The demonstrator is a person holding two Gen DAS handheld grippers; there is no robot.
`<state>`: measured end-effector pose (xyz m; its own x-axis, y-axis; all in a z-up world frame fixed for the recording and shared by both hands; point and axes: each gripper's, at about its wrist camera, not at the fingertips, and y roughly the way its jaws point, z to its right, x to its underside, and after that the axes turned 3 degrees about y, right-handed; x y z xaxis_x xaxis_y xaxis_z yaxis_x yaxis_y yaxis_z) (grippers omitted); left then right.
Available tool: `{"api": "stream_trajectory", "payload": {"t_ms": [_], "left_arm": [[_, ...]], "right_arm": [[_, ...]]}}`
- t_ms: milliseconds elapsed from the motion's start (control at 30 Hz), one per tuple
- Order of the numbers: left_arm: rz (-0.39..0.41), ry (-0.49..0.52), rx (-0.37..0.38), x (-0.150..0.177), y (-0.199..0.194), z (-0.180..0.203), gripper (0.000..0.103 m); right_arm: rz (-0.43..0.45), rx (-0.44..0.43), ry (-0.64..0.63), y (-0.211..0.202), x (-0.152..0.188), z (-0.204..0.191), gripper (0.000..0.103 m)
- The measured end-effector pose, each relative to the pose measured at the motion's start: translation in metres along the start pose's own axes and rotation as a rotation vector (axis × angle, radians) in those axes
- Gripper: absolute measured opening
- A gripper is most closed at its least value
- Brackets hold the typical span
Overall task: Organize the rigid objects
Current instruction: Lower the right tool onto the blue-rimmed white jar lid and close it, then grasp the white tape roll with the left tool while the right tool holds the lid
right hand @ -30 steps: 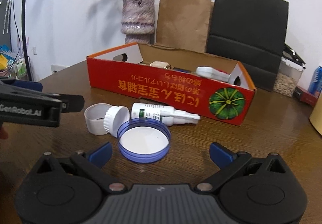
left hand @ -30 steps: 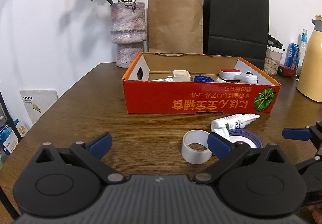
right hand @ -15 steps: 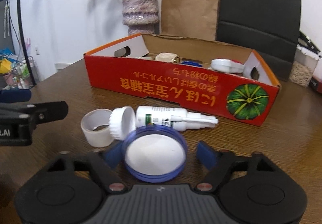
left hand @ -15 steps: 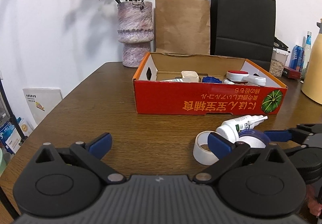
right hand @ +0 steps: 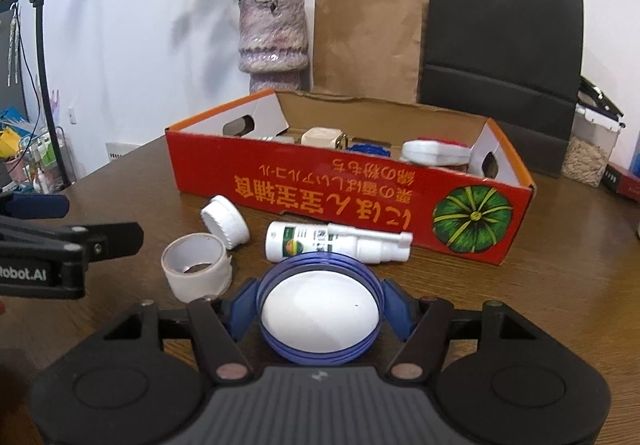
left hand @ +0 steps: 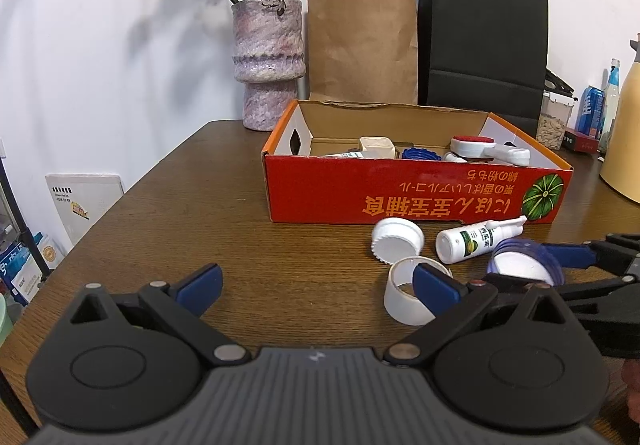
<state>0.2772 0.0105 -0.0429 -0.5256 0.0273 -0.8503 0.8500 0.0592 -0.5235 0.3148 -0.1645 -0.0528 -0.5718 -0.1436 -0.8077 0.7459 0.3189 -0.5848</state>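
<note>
Two handheld grippers are working over a brown wooden table. The right gripper is now clenching its blue fingers against both sides of a blue-rimmed lid with a white face; half a second ago the same fingers were only bracketing that lid, spread wider. The lid appears slightly tilted, so it may be starting to lift, though that is hard to confirm.

The left gripper is hovering with its jaws released and holding nothing.

In the right wrist view, a white tape roll is sitting at ten o'clock from the lid, a white cap has rolled a little apart from that roll, and a white spray bottle is lying on its side at twelve o'clock, just beside the lid.

Farther at twelve o'clock, a red cardboard box is already holding several small items. With the grasp secured, the lid is likely heading into that box next.
</note>
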Motion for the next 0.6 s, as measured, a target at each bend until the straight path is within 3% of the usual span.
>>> {"api": "stream_trajectory", "payload": {"t_ms": [600], "left_arm": [[-0.021, 0.042, 0.043, 0.005, 0.014, 0.018, 0.103]], "right_arm": [[0.077, 0.077, 0.059, -0.018, -0.006, 0.047, 0.065]]}}
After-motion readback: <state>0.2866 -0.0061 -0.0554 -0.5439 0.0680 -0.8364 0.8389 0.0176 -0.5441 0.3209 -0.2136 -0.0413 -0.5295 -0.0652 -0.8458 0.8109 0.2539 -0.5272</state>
